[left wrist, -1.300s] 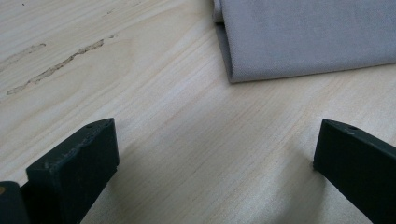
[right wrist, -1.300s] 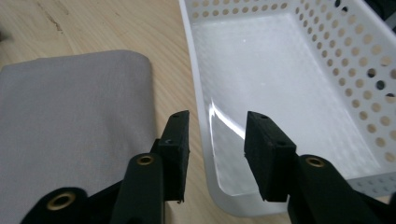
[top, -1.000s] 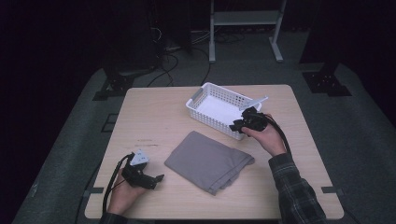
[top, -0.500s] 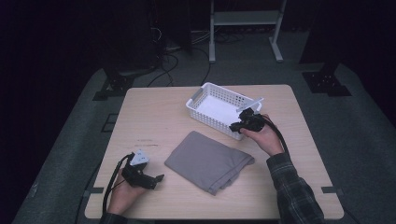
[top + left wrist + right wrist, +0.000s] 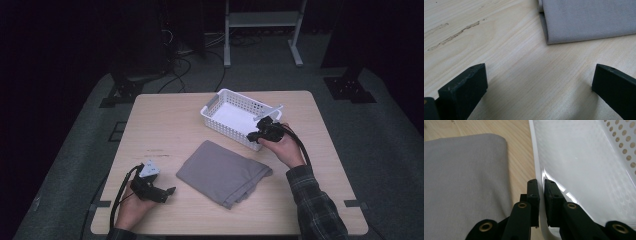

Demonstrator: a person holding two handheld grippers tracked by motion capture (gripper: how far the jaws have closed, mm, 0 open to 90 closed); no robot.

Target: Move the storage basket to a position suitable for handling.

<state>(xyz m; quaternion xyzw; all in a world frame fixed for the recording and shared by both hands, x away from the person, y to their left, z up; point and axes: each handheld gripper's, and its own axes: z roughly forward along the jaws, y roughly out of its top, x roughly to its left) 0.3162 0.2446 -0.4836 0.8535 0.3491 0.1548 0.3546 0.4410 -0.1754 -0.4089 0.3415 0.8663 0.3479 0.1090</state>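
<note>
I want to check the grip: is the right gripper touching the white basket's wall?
Touching. In the right gripper view, the right gripper has just closed its jaws on the near wall of the white basket, one jaw on each side.

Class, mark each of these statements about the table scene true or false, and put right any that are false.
1. The right gripper is clamped on the rim of the white perforated plastic basket. True.
2. The folded grey cloth lies inside the basket. False: it lies flat on the light wooden table, beside the basket.
3. The left gripper has its jaws wide apart with nothing between them. True.
4. The left gripper is holding a corner of the cloth. False: it sits apart from the cloth, over bare table.
5. The basket holds several objects. False: nothing shows in it, as far as the high view and the right gripper view reveal.
</note>
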